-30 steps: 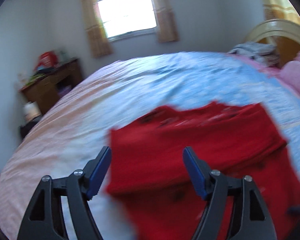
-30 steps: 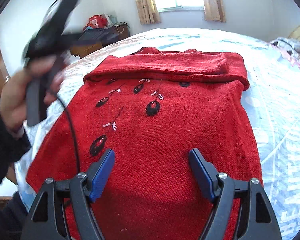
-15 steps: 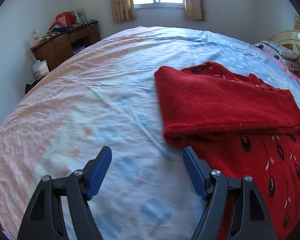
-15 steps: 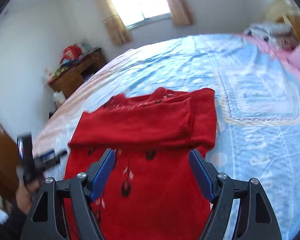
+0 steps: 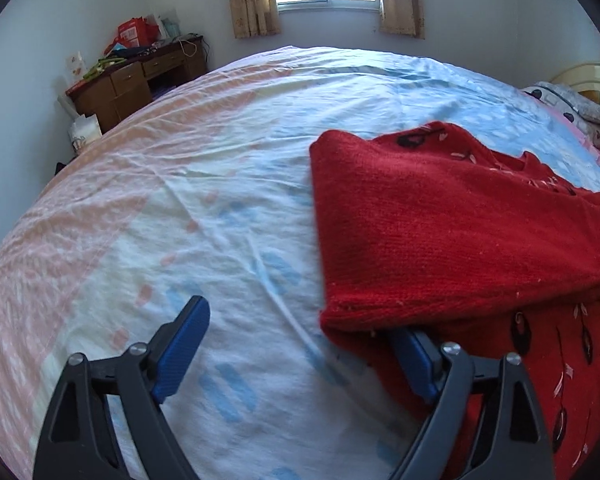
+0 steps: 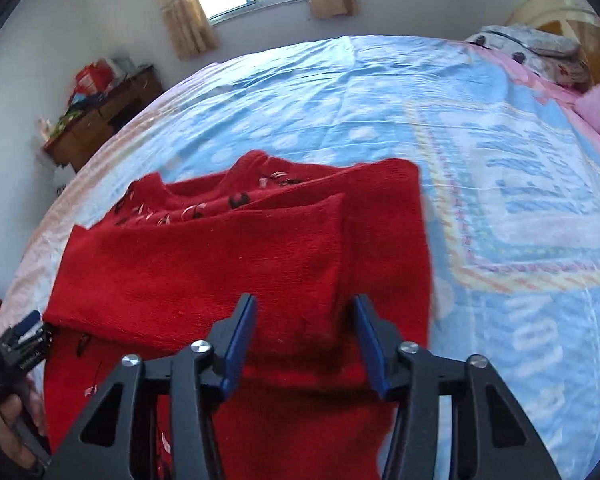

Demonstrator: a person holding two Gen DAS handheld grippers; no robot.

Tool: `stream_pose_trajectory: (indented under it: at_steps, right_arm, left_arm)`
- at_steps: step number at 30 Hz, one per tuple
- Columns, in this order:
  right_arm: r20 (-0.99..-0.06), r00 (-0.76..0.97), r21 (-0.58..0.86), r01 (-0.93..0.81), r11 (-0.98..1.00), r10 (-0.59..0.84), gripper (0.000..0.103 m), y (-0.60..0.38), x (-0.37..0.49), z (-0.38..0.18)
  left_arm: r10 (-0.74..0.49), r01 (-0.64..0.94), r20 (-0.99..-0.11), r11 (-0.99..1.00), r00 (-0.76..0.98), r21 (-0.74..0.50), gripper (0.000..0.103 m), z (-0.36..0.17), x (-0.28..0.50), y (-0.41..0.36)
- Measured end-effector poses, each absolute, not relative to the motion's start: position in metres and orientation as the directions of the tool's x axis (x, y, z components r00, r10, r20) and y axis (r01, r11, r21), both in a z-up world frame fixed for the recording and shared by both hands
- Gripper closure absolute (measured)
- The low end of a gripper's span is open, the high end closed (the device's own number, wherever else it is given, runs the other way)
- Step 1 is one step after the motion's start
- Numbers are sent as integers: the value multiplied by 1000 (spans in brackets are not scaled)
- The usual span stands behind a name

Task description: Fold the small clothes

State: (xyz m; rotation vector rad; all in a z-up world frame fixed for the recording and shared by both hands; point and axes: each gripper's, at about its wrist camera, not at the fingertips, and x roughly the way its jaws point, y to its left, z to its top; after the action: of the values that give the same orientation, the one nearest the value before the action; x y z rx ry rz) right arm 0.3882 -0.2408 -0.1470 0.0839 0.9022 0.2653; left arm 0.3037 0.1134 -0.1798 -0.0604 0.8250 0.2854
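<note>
Fingers of the left gripper (image 5: 296,344) are spreading wide at the sweater's left edge, one pad on bare bedsheet (image 5: 204,184), the other tucked under the folded sleeve. Spread across the bed lies the red sweater (image 6: 236,256). At its right, the right gripper (image 6: 306,334) is closing around the sleeve fold.

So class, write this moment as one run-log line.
step: fold red sweater | left claw: opening, one finger under sleeve fold | right claw: closing over folded edge | surface: bed sheet
</note>
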Motion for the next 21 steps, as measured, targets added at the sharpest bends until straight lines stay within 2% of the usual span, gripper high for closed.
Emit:
stream_pose_trajectory:
  at_steps: [1,10,15,17,18,19,21]
  right_arm:
    - [-765,596,157,-195,968,244,91,-239,387,-147]
    - [-679,720,44,-151,988,140,94,-257,366,-121]
    - [-736,670,26,-114,993,96,94,-268,378,-144]
    - [-762,636,62,-118,991,123,92,-271,380,-155]
    - [-749,650,81,-110,991,133,83,-275,376,-154]
    - [-745,653,88,-103,991,134,64,-277,373,-153]
    - [-737,650,156,-101,983,184,45,-287,363,-147]
  left_arm:
    - [224,-276,-731,960,645,52,13,-180,303,113]
    - [228,-286,-726,957,648,45,9,-180,300,113]
    - [193,-270,-732,963,653,12,9,-177,293,115]
    - [178,-268,-736,963,654,-6,9,-174,280,116]
    - [164,-268,-730,963,664,-27,9,-172,268,118]
    - [149,-260,-728,965,669,-42,10,-171,260,118]
    - [119,-231,-733,971,670,-53,12,-170,243,116]
